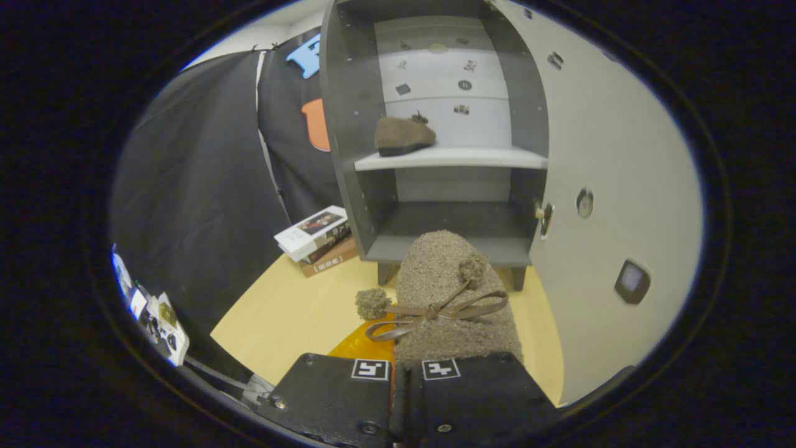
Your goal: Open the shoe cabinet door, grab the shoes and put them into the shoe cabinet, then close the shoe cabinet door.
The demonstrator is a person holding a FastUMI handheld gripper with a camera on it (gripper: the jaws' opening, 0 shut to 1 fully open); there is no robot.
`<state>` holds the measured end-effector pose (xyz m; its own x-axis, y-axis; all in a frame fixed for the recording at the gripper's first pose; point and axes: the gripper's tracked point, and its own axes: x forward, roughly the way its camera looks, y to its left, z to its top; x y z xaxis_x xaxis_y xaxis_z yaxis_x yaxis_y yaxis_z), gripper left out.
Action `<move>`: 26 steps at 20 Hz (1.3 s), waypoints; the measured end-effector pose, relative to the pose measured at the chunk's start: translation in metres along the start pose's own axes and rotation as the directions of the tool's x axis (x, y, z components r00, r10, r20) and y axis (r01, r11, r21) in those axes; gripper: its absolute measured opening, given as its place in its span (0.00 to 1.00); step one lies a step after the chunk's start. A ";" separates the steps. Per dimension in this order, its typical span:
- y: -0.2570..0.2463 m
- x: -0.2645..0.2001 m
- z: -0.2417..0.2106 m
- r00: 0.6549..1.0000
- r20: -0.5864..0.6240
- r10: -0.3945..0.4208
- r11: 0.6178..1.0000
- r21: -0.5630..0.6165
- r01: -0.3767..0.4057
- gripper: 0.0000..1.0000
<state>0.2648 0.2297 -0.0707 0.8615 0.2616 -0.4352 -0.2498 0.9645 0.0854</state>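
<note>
Tool (407, 373) clenched on fuzzy shoe (454, 298), open cabinet (348, 124) ahead, second shoe (403, 135) on shelf (451, 158)

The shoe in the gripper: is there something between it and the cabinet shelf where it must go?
Nothing visible blocks it. The gripper is shut on the shoe, and the cabinet door is swung open to one side. The cabinet is just beyond. Its upper shelf has another shoe on one side; the rest is free.
</note>
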 end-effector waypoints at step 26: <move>-0.051 0.119 0.202 0.943 0.272 -0.190 0.981 0.015 0.194 0.07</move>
<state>0.4692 0.2185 0.0538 0.9804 0.0728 -0.1830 -0.0717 0.9973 0.0124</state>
